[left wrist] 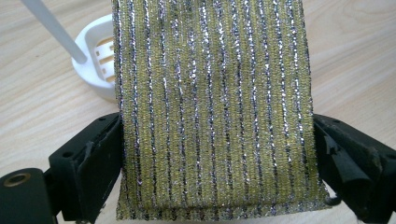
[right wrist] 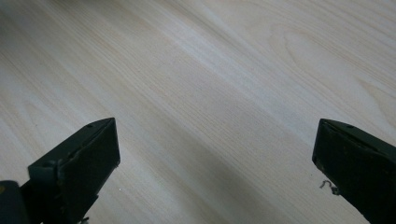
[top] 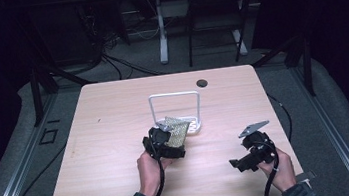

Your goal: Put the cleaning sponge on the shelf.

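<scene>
The scouring pad, a yellow-green weave with silver glitter stripes, sat just below the centre of the high view, pinched at its sides by the left tongs, with its far edge at the base of the white rack. The rack, a slotted base under a tall looped frame, stood mid-frame on the worktop, a pale wood-grain slab with rounded corners and a dark round cable hole near its upper edge. The right tongs hovered in the lower right of the frame, spread apart with nothing between them. Beyond the worktop lay grey carpet, trailing cables, dark frame legs and a second desk at the top of the frame.

The left gripper view gave the pad's striped weave in close detail, pressed between both jaws, with the rack's slotted base in the upper left. The right gripper view showed bare wood grain between wide-set jaws.
</scene>
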`<state>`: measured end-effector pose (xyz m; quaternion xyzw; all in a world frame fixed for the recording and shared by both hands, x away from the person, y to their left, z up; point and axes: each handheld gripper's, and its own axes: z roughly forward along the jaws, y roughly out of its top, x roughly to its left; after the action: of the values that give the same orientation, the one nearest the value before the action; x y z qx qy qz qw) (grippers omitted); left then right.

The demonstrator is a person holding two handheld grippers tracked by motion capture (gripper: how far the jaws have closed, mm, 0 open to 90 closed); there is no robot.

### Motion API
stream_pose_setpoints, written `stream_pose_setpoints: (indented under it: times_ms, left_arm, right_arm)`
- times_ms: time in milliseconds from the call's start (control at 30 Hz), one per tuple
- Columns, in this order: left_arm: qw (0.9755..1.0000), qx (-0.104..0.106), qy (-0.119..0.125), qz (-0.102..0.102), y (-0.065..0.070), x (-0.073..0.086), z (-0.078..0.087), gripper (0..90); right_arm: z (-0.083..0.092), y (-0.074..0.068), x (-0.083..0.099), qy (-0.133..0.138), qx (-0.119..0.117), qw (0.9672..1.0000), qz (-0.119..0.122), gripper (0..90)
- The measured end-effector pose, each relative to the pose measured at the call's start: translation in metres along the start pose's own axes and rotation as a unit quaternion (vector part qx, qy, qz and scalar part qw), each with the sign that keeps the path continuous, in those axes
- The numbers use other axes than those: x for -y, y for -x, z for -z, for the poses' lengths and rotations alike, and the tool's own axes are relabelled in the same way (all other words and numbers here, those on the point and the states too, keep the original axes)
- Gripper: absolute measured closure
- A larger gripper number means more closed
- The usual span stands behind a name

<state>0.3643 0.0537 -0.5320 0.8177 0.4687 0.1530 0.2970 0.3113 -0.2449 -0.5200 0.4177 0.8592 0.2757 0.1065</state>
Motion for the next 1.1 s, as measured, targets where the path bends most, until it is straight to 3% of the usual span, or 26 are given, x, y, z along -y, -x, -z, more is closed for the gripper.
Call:
stream_pose_setpoints:
  times_ms: [500,1100]
  left_arm:
    - [0.9995,-0.015,0.010,0.026,-0.011,-0.012,-0.019,7.5]
    - [0.9987,-0.022,0.012,0.044,-0.008,-0.028,-0.039,7.5]
  right_arm:
    - [0.001,-0.001,0.000,0.001,0.003,1.0000,0.007,0.4]
    - [0.003,-0.004,-0.001,0.005,0.004,0.9999,0.014,2.7]
